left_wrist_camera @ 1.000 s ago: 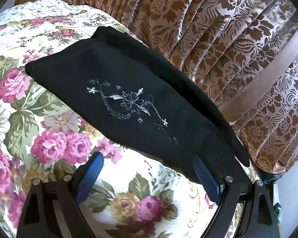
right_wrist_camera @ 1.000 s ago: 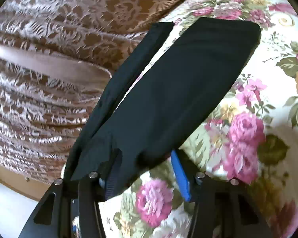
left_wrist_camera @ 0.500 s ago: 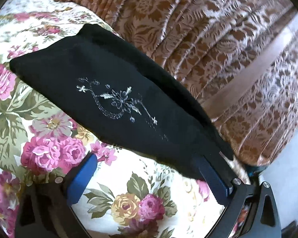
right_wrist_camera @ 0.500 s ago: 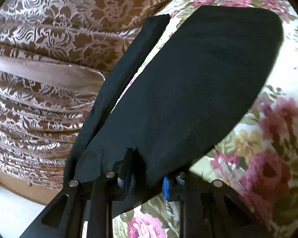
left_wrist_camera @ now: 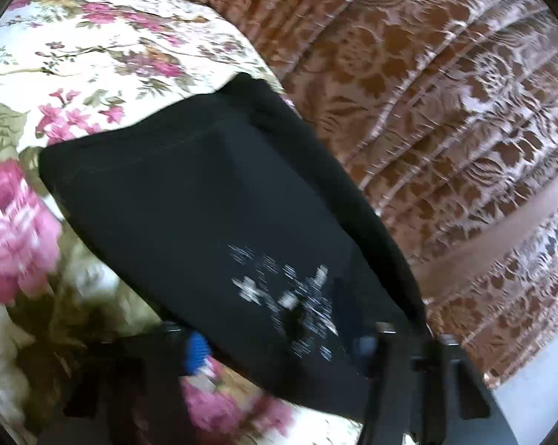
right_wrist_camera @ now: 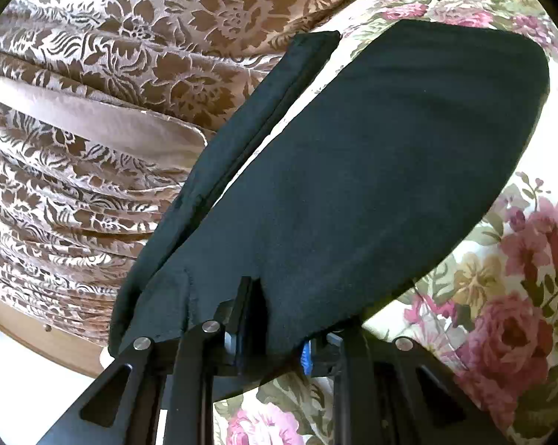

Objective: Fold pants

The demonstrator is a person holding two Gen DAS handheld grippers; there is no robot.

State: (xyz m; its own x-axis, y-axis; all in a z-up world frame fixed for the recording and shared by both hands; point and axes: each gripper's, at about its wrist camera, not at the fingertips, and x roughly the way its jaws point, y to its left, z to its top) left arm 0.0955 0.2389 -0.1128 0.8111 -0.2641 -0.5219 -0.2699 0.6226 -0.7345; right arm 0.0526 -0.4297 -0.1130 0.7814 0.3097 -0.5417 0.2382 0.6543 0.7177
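Black pants with a silver embroidered flower motif lie folded along the edge of a floral bedspread. In the blurred left wrist view my left gripper has its blue-padded fingers either side of the near end of the pants, with cloth lying over and between them. In the right wrist view the pants stretch away from my right gripper, which is shut on their near end and lifts it off the bed. A narrow folded strip runs along the left side.
A brown and silver floral bed skirt hangs down beside the bed edge; it also shows in the right wrist view. Pale floor lies below it.
My right gripper closed on the near end of the pants and raised it. My left gripper moved forward over the pants end and its fingers drew closer; the view is now motion-blurred.
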